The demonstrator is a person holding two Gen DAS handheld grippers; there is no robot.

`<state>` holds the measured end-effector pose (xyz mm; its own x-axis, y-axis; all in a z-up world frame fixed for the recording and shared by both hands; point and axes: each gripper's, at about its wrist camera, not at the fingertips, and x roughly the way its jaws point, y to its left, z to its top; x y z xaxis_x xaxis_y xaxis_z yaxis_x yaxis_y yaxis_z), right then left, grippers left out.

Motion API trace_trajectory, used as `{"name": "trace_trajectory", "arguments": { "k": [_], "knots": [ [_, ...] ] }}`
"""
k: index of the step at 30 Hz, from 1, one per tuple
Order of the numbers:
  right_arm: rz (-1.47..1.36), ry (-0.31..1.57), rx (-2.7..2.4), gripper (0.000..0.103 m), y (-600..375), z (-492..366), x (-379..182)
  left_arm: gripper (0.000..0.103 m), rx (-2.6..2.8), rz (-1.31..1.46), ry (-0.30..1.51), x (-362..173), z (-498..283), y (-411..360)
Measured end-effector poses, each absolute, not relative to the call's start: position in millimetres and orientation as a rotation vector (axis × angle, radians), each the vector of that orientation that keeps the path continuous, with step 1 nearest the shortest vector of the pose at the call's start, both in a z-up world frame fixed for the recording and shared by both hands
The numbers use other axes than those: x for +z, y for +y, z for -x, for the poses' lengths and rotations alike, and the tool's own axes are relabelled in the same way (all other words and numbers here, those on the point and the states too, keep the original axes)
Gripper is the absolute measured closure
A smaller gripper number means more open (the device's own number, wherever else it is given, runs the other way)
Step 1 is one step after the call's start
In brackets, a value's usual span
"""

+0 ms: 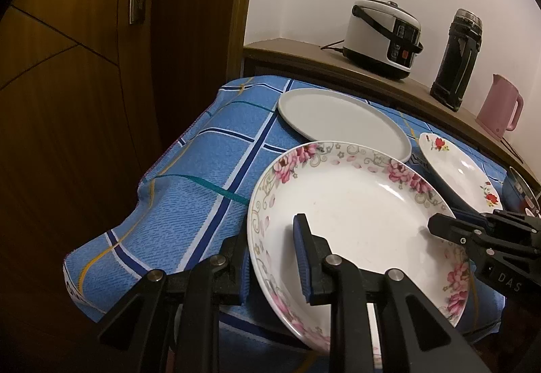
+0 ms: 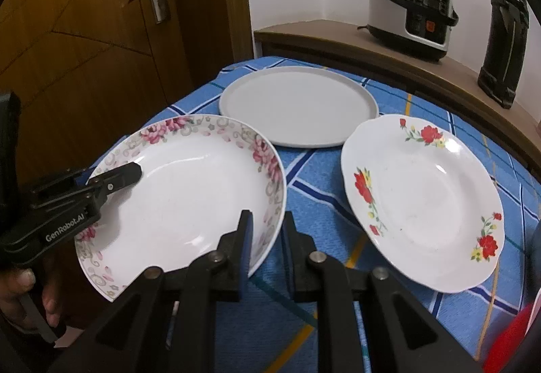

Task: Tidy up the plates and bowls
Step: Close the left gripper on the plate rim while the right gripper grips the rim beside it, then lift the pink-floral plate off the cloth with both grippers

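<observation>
The pink-flowered dish (image 2: 189,194) sits at the near left corner of the table, over the blue checked cloth (image 1: 189,177). Both grippers are on it.

Left gripper (image 1: 270,258): the jaws straddle the near-left rim of the dish, one finger inside the bowl of it and one outside below the rim. The blue pads (image 1: 302,258) stand close to the rim; whether they actually press it cannot be told. In the right wrist view this gripper enters from the left edge, held by a hand (image 2: 23,292), with one finger tip lying inside the dish.

Right gripper (image 2: 265,251): the jaws are narrowly parted and straddle the near-right rim of the same dish, the left finger over the inner face and the right finger just outside. A small gap shows beside the rim, so firm contact cannot be confirmed.

The dish appears tilted, its near edge overhanging the table edge.

The grey plate (image 2: 297,106) lies flat further back on the cloth, just behind the pink-flowered dish. The red-flowered plate (image 2: 422,200) lies to the right, apart from both.

On the wooden shelf (image 2: 338,35) behind stand a rice cooker (image 2: 410,11) and a dark flask (image 2: 505,38); a pink kettle (image 1: 500,107) stands further right. A wooden door (image 2: 84,35) is at the left.
</observation>
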<state>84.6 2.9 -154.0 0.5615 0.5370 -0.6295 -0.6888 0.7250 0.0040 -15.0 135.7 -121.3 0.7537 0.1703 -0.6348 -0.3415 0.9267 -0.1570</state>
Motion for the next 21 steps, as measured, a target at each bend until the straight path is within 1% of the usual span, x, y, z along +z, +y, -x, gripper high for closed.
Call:
{"name": "trace_trajectory", "arguments": {
  "k": [21],
  "knots": [
    [0.214, 0.598, 0.735, 0.087, -5.9, -78.1, -147.8, 0.078, 0.294, 0.281, 0.621, -116.1, 17.4, 134.3]
  ]
}}
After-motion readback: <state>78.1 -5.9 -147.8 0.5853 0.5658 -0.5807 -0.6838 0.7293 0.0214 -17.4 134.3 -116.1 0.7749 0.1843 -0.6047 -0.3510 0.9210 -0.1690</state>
